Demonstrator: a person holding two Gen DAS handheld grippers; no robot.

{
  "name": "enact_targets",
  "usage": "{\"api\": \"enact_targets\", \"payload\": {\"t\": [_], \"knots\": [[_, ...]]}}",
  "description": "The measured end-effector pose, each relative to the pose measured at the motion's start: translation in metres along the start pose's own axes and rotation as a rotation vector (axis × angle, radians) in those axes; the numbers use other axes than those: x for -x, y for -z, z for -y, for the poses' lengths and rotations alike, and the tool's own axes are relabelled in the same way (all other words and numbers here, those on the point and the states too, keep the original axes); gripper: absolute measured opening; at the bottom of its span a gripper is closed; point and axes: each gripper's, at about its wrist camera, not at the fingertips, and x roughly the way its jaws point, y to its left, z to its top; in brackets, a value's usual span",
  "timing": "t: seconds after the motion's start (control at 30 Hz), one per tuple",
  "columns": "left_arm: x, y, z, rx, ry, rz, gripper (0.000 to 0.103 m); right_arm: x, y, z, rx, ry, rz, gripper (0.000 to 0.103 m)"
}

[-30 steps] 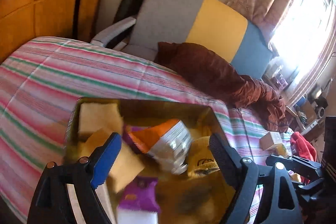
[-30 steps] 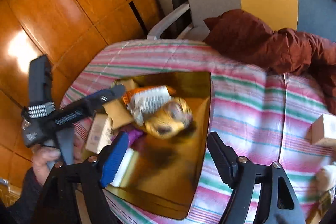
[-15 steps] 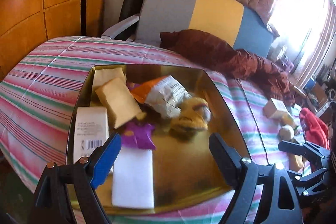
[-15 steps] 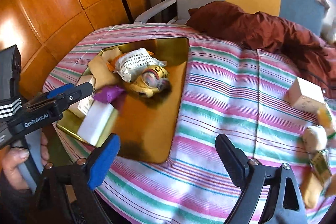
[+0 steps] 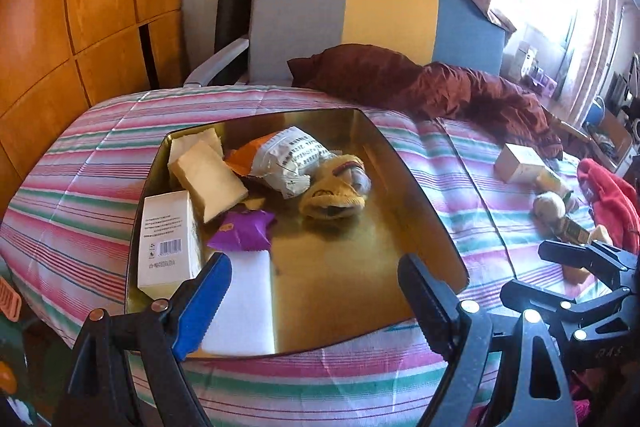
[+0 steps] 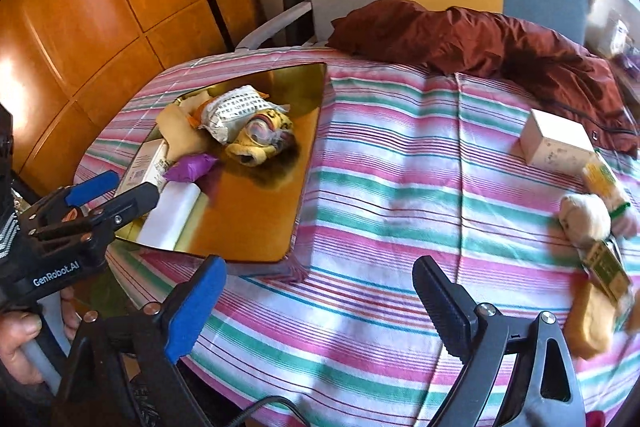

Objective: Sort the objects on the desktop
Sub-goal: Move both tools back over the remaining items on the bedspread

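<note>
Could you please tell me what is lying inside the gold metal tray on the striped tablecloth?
The gold metal tray holds a white barcoded box, tan pads, a purple sachet, a printed packet, a yellow plush toy and a white block. Anything beneath the pile is covered.

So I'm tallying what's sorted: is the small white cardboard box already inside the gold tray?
No, the small white cardboard box sits on the striped cloth, well outside the gold tray.

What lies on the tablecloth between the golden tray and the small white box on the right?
Nothing: in the right wrist view, only bare striped tablecloth separates the golden tray from the white box.
</note>
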Motion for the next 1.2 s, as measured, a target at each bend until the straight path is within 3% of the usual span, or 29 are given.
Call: {"api": "enact_targets", "payload": {"t": [0.4, 0.43, 0.77, 1.2], "knots": [[-0.008, 0.004, 0.034, -0.093, 0.026, -0.041, 0.087, 0.01, 0.014, 0.033, -0.045, 0.067, 0.012, 0.096], [-0.008, 0.005, 0.036, -0.099, 0.029, -0.04, 0.087, 0.011, 0.014, 0.036, 0.046, 0.008, -0.011, 0.096], [-0.015, 0.006, 0.062, -0.15, 0.109, -0.061, 0.087, 0.012, 0.021, 0.079, -0.041, 0.073, -0.037, 0.096], [-0.023, 0.004, 0.089, -0.224, 0.155, -0.081, 0.087, 0.037, 0.017, 0.158, -0.176, 0.18, -0.032, 0.097]]}}
